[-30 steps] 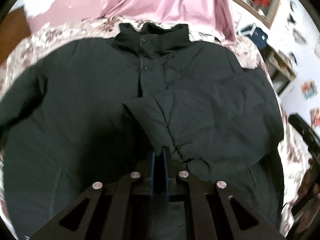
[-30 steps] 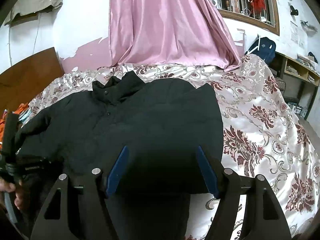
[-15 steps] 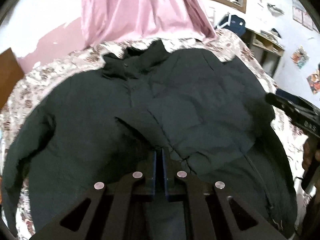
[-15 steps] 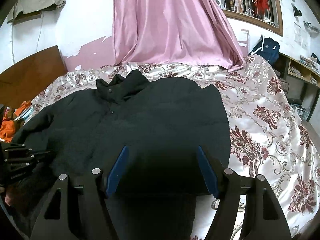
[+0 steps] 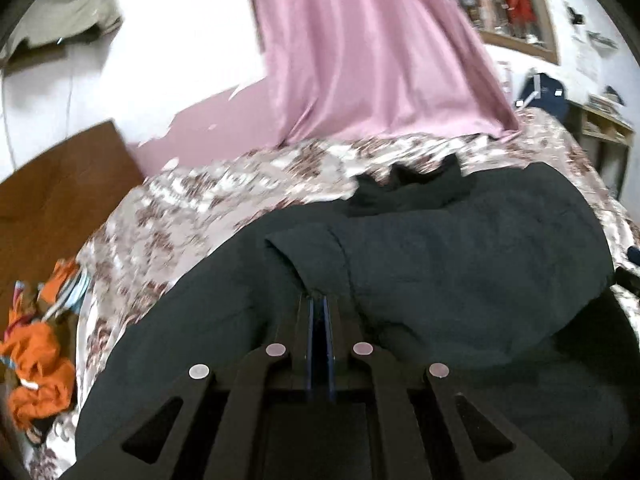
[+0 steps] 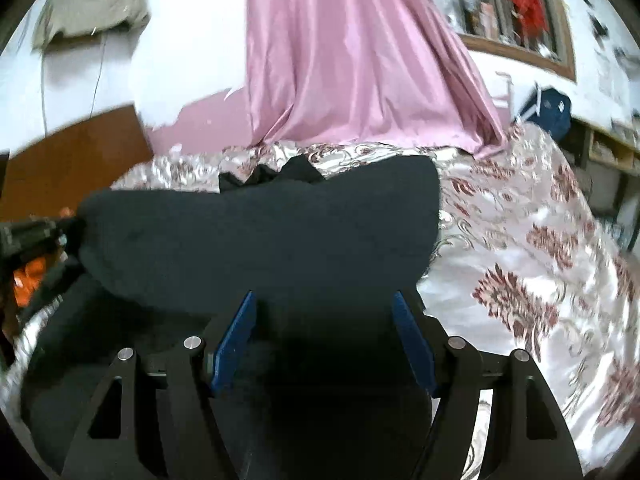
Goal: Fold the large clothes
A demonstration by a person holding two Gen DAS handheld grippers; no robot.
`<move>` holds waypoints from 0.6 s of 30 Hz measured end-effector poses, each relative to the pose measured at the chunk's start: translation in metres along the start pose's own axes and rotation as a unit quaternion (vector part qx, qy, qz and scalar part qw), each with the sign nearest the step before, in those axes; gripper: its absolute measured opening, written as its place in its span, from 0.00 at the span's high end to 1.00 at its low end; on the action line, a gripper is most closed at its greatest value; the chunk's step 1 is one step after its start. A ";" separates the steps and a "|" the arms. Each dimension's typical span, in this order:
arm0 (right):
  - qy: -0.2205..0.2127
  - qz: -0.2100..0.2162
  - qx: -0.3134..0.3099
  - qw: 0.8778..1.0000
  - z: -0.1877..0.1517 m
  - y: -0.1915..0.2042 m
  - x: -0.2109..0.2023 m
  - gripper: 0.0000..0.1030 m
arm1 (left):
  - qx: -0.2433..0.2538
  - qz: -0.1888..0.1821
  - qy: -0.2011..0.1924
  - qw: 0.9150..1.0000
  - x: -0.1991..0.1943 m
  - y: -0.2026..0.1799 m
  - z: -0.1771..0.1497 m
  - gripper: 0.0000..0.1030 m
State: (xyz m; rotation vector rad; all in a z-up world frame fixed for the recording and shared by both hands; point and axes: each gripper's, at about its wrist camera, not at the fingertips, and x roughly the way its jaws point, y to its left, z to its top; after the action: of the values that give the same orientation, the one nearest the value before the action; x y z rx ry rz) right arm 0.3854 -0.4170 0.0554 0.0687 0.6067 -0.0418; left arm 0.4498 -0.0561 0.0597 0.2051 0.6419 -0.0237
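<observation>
A large black padded jacket (image 5: 460, 248) lies on a floral bed cover (image 5: 208, 208), collar (image 5: 404, 192) at the far side. My left gripper (image 5: 318, 300) is shut on a fold of the jacket's sleeve and holds it stretched across the jacket body. In the right wrist view the jacket (image 6: 272, 236) shows as a dark folded band across the bed, with its collar (image 6: 280, 174) behind. My right gripper (image 6: 326, 304) is open and empty, with its blue pads (image 6: 236, 336) over the jacket's near part. The left gripper shows at the left edge (image 6: 28, 236) of that view.
A pink curtain (image 6: 352, 60) hangs behind the bed. A brown headboard (image 5: 52, 204) stands at the left, with orange clothes (image 5: 36, 364) beside it. A blue bag (image 6: 546, 110) and shelves are at the right. Bare floral bed cover (image 6: 532, 248) lies right of the jacket.
My left gripper has carried the sleeve fold leftwards across the jacket, so the bed's left side and the orange clothes now show. The right gripper stays open and has dropped closer to the jacket.
</observation>
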 end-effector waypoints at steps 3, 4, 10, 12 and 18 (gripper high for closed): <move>0.023 0.003 -0.007 1.000 0.014 0.016 0.022 0.37 | -0.016 0.006 0.028 0.999 0.028 0.021 -0.016 0.95; 0.045 0.000 -0.011 0.999 0.020 0.025 0.036 0.37 | -0.021 0.001 0.041 0.999 0.037 0.024 -0.021 0.95; 0.112 0.018 -0.052 0.992 0.034 0.076 0.107 0.37 | -0.030 -0.017 0.113 0.993 0.094 0.026 -0.053 0.95; 0.129 0.015 -0.075 0.989 0.031 0.095 0.133 0.37 | -0.031 -0.023 0.121 0.992 0.102 0.025 -0.057 0.94; 0.174 -0.055 -0.140 0.973 -0.007 0.133 0.190 0.31 | -0.081 -0.095 0.119 0.985 0.110 0.040 -0.066 0.91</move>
State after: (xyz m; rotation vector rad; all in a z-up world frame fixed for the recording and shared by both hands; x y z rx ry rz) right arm 0.5453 -0.2874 -0.0524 -0.2372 0.9621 -0.0507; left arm 0.5025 0.0005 -0.0501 -0.0127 0.8963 -0.1322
